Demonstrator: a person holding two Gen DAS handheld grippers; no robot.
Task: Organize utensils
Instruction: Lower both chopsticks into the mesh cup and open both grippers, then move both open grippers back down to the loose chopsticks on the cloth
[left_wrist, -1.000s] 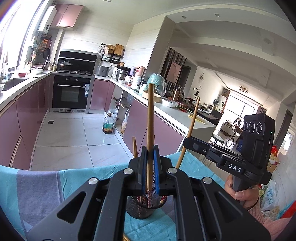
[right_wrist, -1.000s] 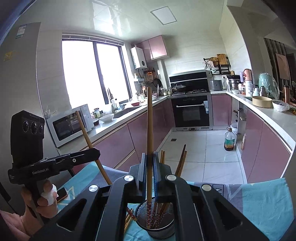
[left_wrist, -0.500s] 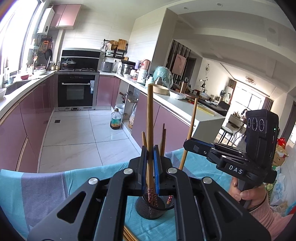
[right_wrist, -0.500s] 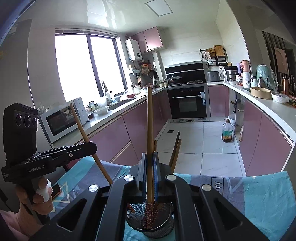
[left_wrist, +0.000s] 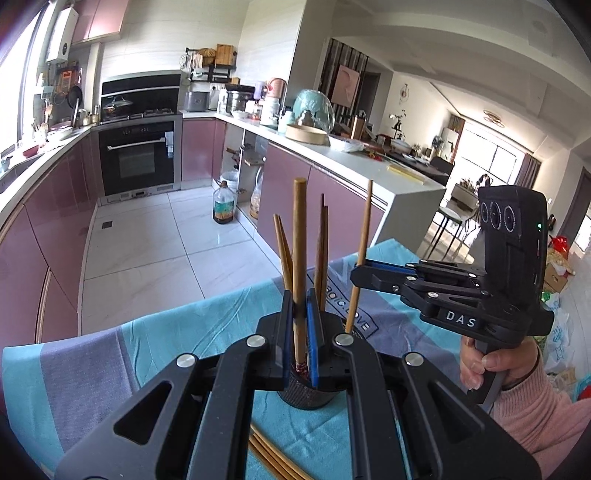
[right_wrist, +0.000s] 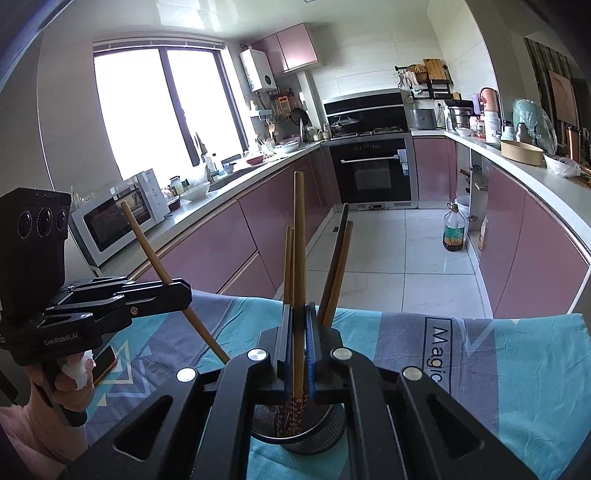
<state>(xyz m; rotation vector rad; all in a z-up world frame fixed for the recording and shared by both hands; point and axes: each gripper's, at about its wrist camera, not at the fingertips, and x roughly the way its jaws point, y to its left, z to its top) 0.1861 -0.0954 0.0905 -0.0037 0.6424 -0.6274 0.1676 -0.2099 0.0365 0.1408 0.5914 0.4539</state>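
Observation:
My left gripper (left_wrist: 299, 297) is shut on a brown wooden chopstick (left_wrist: 299, 236) that stands upright, its patterned lower end inside a black mesh holder (left_wrist: 306, 393). Several other chopsticks (left_wrist: 320, 254) stand in that holder. To the right, my right gripper (left_wrist: 357, 272) is shut on a thinner chopstick (left_wrist: 364, 236) whose tip reaches the holder's rim. In the right wrist view my right gripper (right_wrist: 299, 310) clamps its chopstick (right_wrist: 299, 240) over the holder (right_wrist: 332, 432). At the left, my left gripper (right_wrist: 184, 291) holds its slanted chopstick (right_wrist: 147, 247).
The holder stands on a teal and grey cloth (left_wrist: 110, 362) over a table. Loose chopsticks (left_wrist: 273, 456) lie on the cloth near the front edge. A phone (right_wrist: 105, 363) lies at the left. Behind are pink kitchen cabinets (right_wrist: 229, 240), an oven (right_wrist: 373, 173) and tiled floor (left_wrist: 147, 240).
The right gripper has sunk, carrying its chopstick lower into the holder. The left gripper has tipped while staying in place. Both still clamp their chopsticks.

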